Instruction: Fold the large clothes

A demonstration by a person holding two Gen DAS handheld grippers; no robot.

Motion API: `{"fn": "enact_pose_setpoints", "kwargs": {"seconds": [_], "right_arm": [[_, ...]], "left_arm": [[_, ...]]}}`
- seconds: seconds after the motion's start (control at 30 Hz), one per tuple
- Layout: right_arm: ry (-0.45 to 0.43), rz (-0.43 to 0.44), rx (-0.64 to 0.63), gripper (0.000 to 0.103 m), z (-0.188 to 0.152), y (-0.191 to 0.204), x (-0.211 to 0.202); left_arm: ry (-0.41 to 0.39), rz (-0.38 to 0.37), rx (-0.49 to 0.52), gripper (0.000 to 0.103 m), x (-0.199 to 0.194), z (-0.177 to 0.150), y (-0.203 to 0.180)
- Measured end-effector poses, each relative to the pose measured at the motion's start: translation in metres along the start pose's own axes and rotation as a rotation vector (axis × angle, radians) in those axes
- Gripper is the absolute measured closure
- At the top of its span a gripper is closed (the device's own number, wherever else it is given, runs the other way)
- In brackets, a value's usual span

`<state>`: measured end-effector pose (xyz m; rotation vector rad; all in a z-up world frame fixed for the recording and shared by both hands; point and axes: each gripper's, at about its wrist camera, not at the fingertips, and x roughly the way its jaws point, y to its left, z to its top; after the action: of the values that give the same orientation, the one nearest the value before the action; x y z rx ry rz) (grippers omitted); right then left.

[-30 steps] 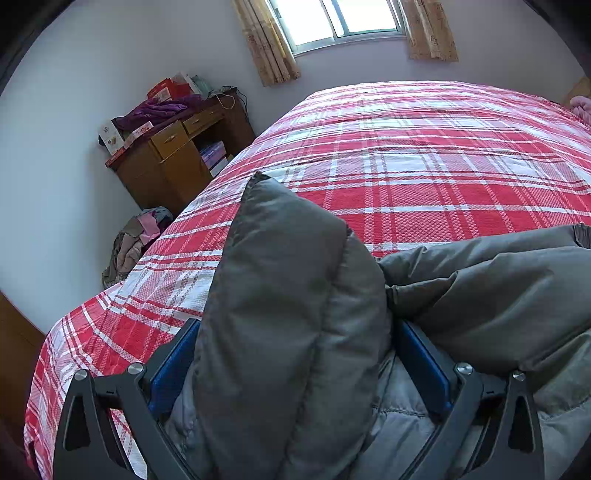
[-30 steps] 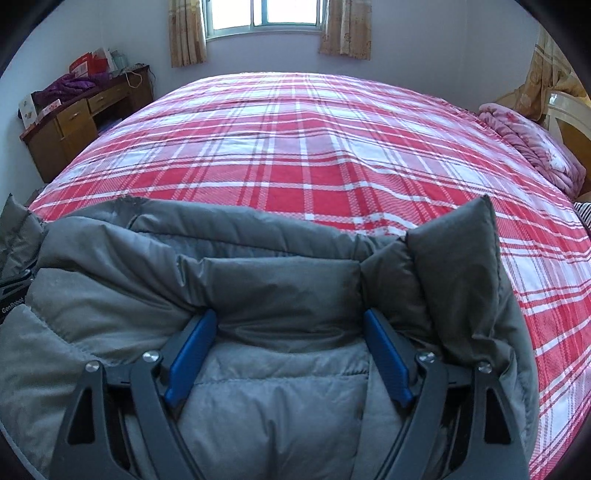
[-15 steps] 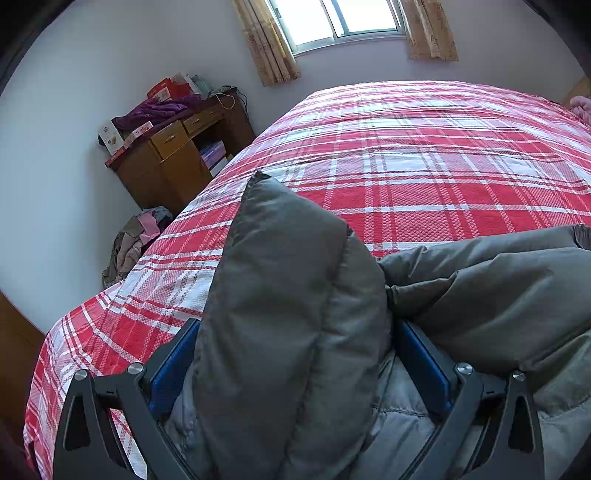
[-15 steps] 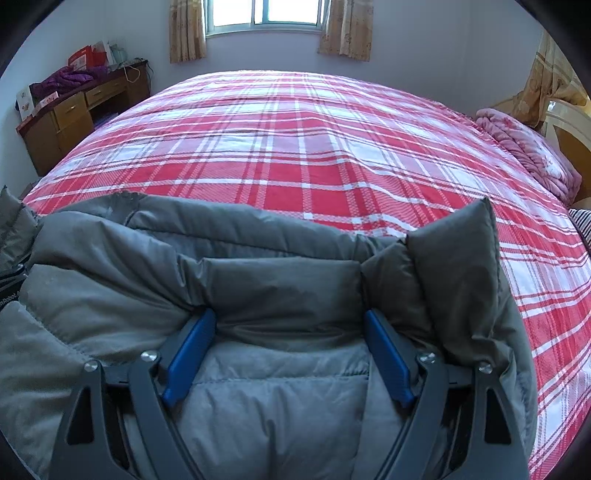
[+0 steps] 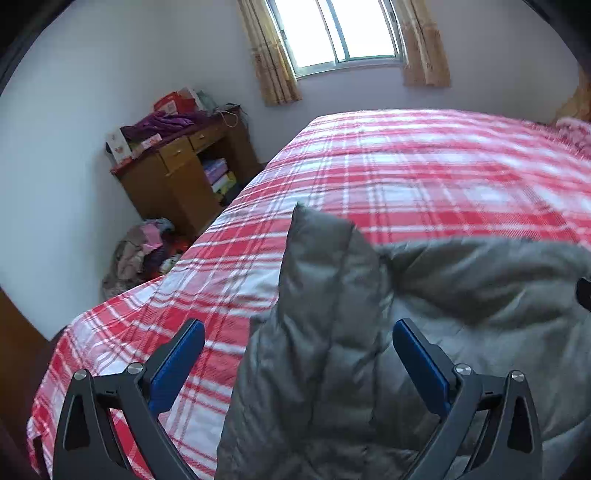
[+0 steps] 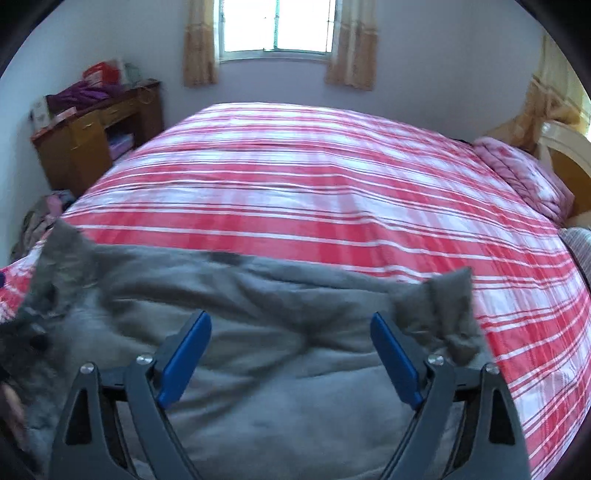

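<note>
A grey padded jacket lies on the near part of a bed with a red and white plaid cover. It also shows in the right wrist view, blurred. My left gripper is open, its blue pads wide apart on either side of an upright corner of the jacket. My right gripper is open above the jacket's flat middle, with a raised corner just to its right. Neither gripper holds anything.
A wooden desk with clutter stands by the left wall, with a heap of clothes on the floor beside it. A pink folded quilt and a headboard are at the bed's right end. A window is behind.
Both grippers have let go of the jacket and pulled back and up. The left pads, which pressed the jacket corner, now stand apart from it. The jacket has sunk lower onto the bed.
</note>
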<state>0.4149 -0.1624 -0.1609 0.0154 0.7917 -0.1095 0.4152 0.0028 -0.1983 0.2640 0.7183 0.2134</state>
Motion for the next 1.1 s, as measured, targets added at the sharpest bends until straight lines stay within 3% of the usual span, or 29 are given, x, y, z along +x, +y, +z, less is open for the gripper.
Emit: {"fn": "enact_pose_setpoints", "kwargs": {"seconds": [0.17, 0.3, 0.5, 0.6, 0.7, 0.8, 0.87, 0.93, 1.0, 1.1], "right_arm": [[0.084, -0.082, -0.109, 0.015, -0.022, 0.037, 0.039], [0.111, -0.054, -0.061, 0.011, -0.032, 0.029, 0.062], [0.124, -0.059, -0.064, 0.007, -0.032, 0.031, 0.069], [0.151, -0.048, -0.073, 0.008, -0.032, 0.027, 0.056], [0.086, -0.040, -0.059, 0.008, -0.044, 0.020, 0.009], [0.036, -0.047, -0.073, 0.006, -0.075, 0.020, -0.034], [0.068, -0.064, -0.093, 0.006, -0.097, 0.028, -0.031], [0.033, -0.098, -0.113, 0.005, -0.113, 0.037, -0.022], [0.011, -0.119, -0.131, 0.005, -0.118, 0.043, -0.018], [0.049, -0.087, -0.101, 0.005, -0.113, 0.039, -0.019]], "left_arm": [[0.055, -0.002, -0.020, 0.001, 0.027, -0.018, -0.004], [0.082, -0.070, -0.093, 0.001, 0.039, -0.023, 0.003], [0.124, -0.077, -0.075, 0.001, 0.042, -0.021, -0.003], [0.111, -0.088, -0.106, 0.001, 0.009, -0.027, 0.017], [0.042, -0.054, -0.120, 0.001, -0.033, -0.052, 0.042], [0.085, -0.010, -0.139, 0.001, -0.039, -0.086, 0.057], [0.141, -0.041, -0.165, 0.001, -0.029, -0.104, 0.059], [0.164, -0.088, -0.237, 0.001, -0.028, -0.114, 0.063], [0.174, -0.095, -0.265, 0.001, -0.031, -0.115, 0.065], [0.198, -0.141, -0.299, 0.001, -0.035, -0.119, 0.066]]}}
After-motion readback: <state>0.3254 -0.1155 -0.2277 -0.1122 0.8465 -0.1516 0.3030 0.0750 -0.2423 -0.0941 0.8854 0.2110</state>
